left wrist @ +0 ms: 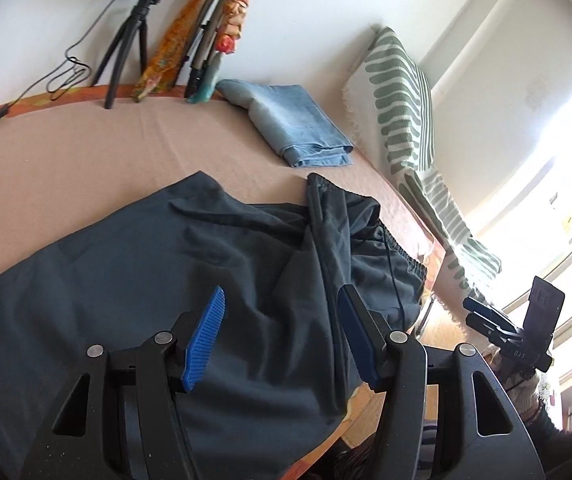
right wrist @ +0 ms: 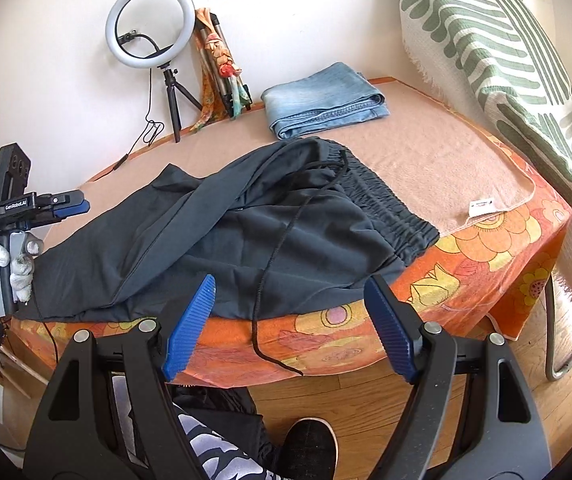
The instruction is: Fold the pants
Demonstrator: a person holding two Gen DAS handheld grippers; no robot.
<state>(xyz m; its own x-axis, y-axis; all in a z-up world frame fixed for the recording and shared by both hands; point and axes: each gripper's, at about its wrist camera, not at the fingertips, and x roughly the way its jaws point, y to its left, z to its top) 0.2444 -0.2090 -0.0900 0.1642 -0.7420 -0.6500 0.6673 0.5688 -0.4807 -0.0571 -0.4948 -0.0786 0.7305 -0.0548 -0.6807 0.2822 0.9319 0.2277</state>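
Note:
Dark grey pants (left wrist: pixel 190 264) lie crumpled on the pink blanket (left wrist: pixel 66 160), the elastic waistband (right wrist: pixel 397 208) toward the table's right front corner. A black drawstring (right wrist: pixel 270 264) trails over the front edge. My left gripper (left wrist: pixel 282 300) is open and empty, hovering just above the pants; it also shows at the left of the right wrist view (right wrist: pixel 74 204). My right gripper (right wrist: pixel 289 284) is open and empty, in front of the table edge below the waistband; it also shows at the right of the left wrist view (left wrist: pixel 481 312).
Folded light blue jeans (right wrist: pixel 325 100) lie at the back of the table. A ring light on a tripod (right wrist: pixel 150 28) and a bundle of poles with a scarf (right wrist: pixel 218 64) stand against the wall. A green striped cushion (right wrist: pixel 497 40) is on the right. An orange floral cloth (right wrist: pixel 485 248) covers the table.

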